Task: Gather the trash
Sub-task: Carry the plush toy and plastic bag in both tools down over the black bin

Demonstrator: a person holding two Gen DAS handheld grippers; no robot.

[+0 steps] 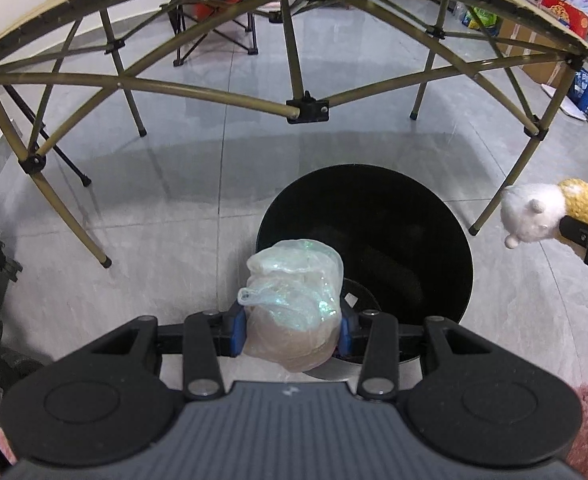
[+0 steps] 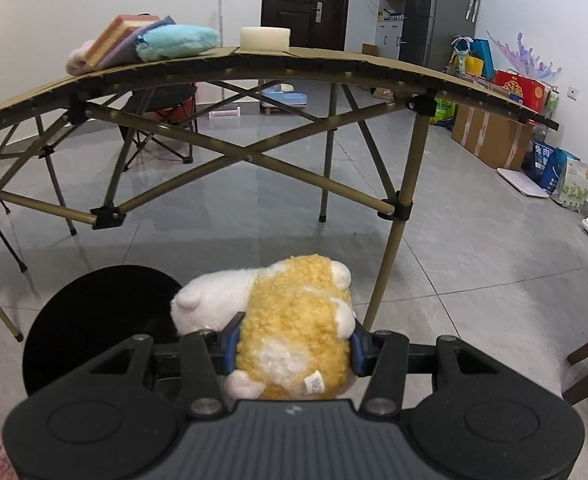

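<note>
The plastic bag (image 1: 294, 304), crumpled and see-through, is pinched in the left gripper (image 1: 290, 332) jaws, low in the frame, over the near rim of the black bin (image 1: 413, 216). The right gripper (image 2: 292, 346) jaws squeeze a yellow plush toy (image 2: 294, 320) beside the bin. If let go too early, either might land on the floor (image 1: 154, 208). The toy's small tag is too blurry to read.

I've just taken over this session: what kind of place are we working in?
Most likely a lived-in room in a home. There is a tall fridge beside a dark door, boxes and shopping bags piled along the wall, and a folding camp table on a grey tiled floor.
</note>
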